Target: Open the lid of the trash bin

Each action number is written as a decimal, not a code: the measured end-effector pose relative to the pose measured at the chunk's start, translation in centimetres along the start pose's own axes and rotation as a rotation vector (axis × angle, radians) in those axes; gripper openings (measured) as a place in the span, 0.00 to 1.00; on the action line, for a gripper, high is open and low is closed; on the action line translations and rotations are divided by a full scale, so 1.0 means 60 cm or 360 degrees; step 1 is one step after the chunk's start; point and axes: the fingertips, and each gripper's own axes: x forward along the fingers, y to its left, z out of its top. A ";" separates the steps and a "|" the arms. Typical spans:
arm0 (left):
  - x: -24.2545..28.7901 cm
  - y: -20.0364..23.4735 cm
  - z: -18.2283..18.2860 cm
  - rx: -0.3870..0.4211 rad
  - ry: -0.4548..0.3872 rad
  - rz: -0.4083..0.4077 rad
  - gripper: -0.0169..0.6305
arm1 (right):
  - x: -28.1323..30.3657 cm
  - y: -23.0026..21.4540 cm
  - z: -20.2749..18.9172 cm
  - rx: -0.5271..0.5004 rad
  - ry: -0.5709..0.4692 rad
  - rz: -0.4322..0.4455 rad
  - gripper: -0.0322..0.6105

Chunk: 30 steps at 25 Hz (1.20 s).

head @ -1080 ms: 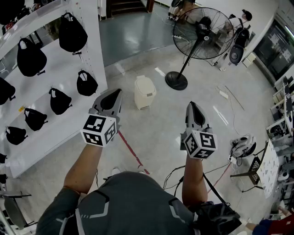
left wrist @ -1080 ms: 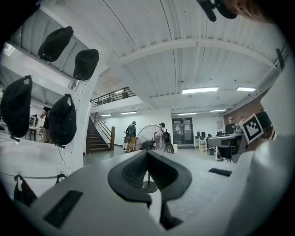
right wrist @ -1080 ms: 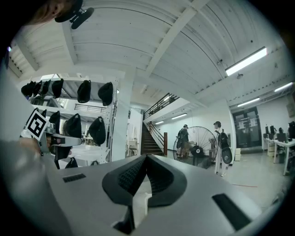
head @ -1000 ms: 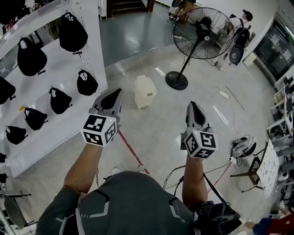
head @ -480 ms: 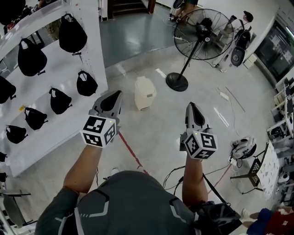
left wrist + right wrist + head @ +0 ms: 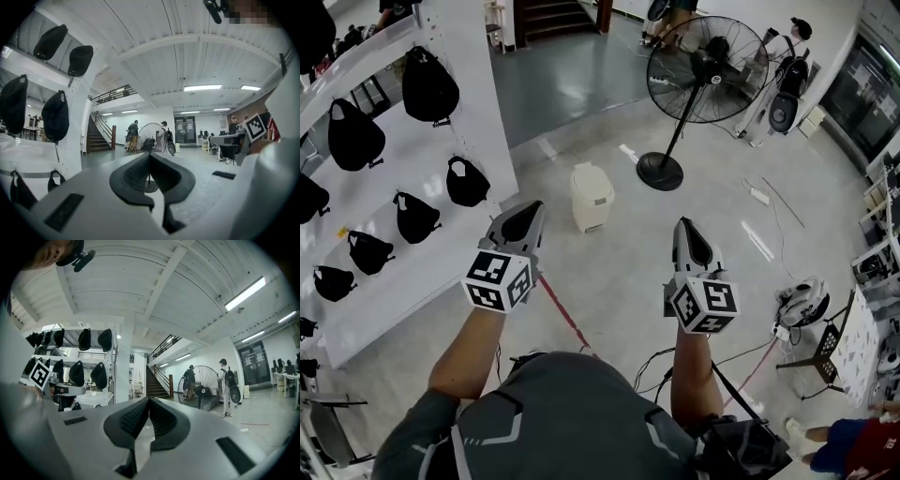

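Pale polished concrete runs through an open workshop hall, and in the head view the trash bin (image 6: 592, 197) stands upright on it, a small cream bin with its lid down, well apart from both grippers. It lies straight ahead of the person, between the lines of the two tools and a little closer to the left gripper (image 6: 523, 221) than to the right gripper (image 6: 687, 234). Both point forward along the floor toward the bin rather than down at it, so my guess is that a walk-up comes before any reach. I cannot tell which side of the lid carries the hinge. Beyond the bin to its right stands a pedestal fan (image 6: 705, 58). To the bin's left rises a white display rack (image 6: 492, 112) hung with black caps (image 6: 428, 84). A red floor line (image 6: 564, 314) runs from near the person's feet toward the bin. In the left gripper view the ribbed pads are pressed together at the tip with nothing between them (the left gripper (image 6: 150, 155) is empty). The fan (image 6: 151, 138) shows past the tip and the rack (image 6: 77, 136) to its left, and I cannot pick out the bin with any certainty. In the right gripper view the right gripper (image 6: 149, 401) likewise has its jaws closed on nothing, with the fan (image 6: 202, 386) ahead to the right and the rack (image 6: 123, 380) to the left.
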 end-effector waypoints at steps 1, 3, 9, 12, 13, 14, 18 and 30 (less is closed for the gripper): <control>0.005 -0.008 -0.001 0.0006 0.0003 0.0005 0.04 | -0.002 -0.008 -0.001 -0.0009 -0.0007 0.0010 0.09; 0.015 -0.024 -0.003 0.0017 0.0008 0.0013 0.04 | -0.003 -0.023 -0.005 -0.0020 -0.0015 0.0030 0.09; 0.051 -0.027 -0.019 0.0050 0.0052 -0.0017 0.04 | 0.035 -0.047 -0.030 0.0020 0.0008 0.0062 0.09; 0.090 -0.006 -0.029 0.0041 0.0044 -0.0034 0.04 | 0.073 -0.061 -0.036 0.0002 0.0010 0.0038 0.09; 0.108 0.002 -0.031 0.0038 0.0039 -0.0037 0.04 | 0.087 -0.067 -0.038 -0.0002 0.0015 0.0030 0.09; 0.126 0.012 -0.032 0.0030 0.0032 -0.0041 0.04 | 0.102 -0.073 -0.041 -0.0006 0.0023 0.0020 0.09; 0.200 0.068 -0.038 -0.0012 0.0009 -0.0062 0.04 | 0.172 -0.091 -0.051 -0.0033 0.0064 -0.0032 0.09; 0.384 0.258 -0.032 -0.0089 -0.0004 -0.0126 0.04 | 0.411 -0.099 -0.037 -0.0073 0.0077 -0.0091 0.09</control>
